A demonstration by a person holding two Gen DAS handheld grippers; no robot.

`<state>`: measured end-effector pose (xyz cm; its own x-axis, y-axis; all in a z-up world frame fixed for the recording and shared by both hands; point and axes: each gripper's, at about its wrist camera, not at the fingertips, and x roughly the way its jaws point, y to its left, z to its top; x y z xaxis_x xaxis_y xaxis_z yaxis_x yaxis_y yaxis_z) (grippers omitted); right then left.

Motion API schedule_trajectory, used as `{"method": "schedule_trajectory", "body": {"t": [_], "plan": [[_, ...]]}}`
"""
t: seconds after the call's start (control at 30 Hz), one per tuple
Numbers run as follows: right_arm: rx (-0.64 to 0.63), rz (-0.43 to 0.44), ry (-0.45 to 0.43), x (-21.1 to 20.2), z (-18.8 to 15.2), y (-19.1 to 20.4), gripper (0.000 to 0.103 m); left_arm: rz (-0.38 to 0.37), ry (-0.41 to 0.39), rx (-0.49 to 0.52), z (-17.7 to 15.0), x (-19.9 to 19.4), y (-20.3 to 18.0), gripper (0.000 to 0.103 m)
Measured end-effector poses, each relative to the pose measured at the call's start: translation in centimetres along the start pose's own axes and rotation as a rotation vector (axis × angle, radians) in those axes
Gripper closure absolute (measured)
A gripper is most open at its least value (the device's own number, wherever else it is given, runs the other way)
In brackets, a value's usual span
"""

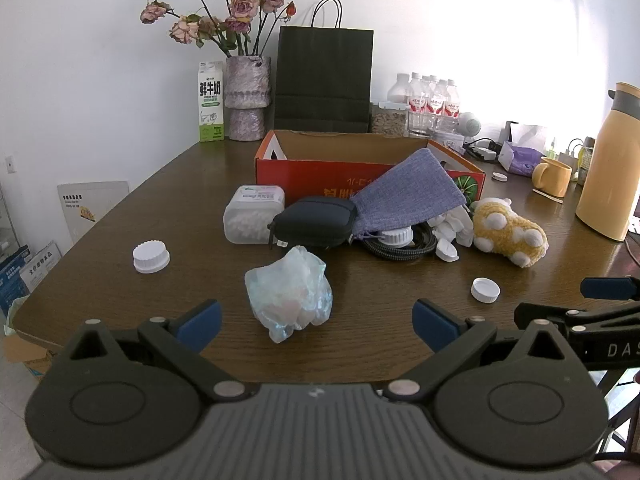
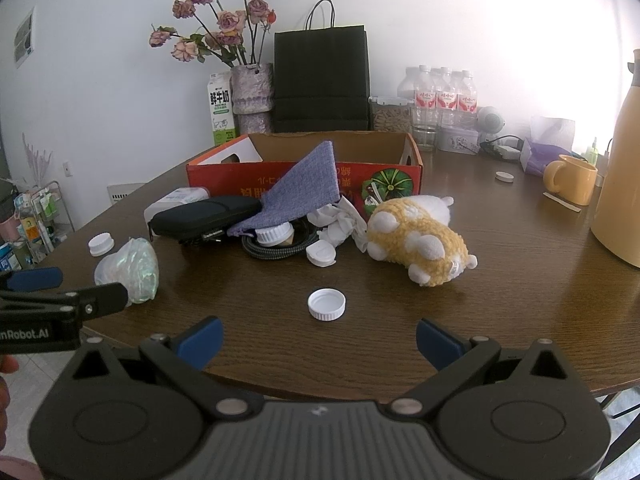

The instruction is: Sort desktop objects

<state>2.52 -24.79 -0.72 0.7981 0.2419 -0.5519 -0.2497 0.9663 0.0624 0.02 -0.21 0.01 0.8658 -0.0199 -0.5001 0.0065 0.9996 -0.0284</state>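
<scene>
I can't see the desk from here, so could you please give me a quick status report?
Left gripper and right gripper open, empty. Crumpled clear plastic bag ahead of left; white plastic cap ahead of right. Path clear.

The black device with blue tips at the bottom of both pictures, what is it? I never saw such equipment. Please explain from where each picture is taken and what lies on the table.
These are hand-held tongs, one in each of a person's hands, each with a camera looking forward along its two fingers. One picture comes from the left tongs, the other from the right tongs. Both stand open and hold nothing. On the brown table lie a crumpled plastic bag, white bottle caps, a yellow plush toy, a black zip case, a purple cloth pouch and a cotton swab box. Behind them stands an open red cardboard box.
</scene>
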Motion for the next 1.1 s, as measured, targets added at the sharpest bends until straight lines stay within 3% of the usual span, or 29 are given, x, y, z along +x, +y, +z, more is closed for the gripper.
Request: {"method": "schedule_trajectory", "body": {"t": [1.1], "plan": [[0.000,-0.001,-0.001,0.00,-0.12,-0.07,0.000,-0.004,0.002,-0.001,-0.02,0.03,-0.17,0.000]]}}
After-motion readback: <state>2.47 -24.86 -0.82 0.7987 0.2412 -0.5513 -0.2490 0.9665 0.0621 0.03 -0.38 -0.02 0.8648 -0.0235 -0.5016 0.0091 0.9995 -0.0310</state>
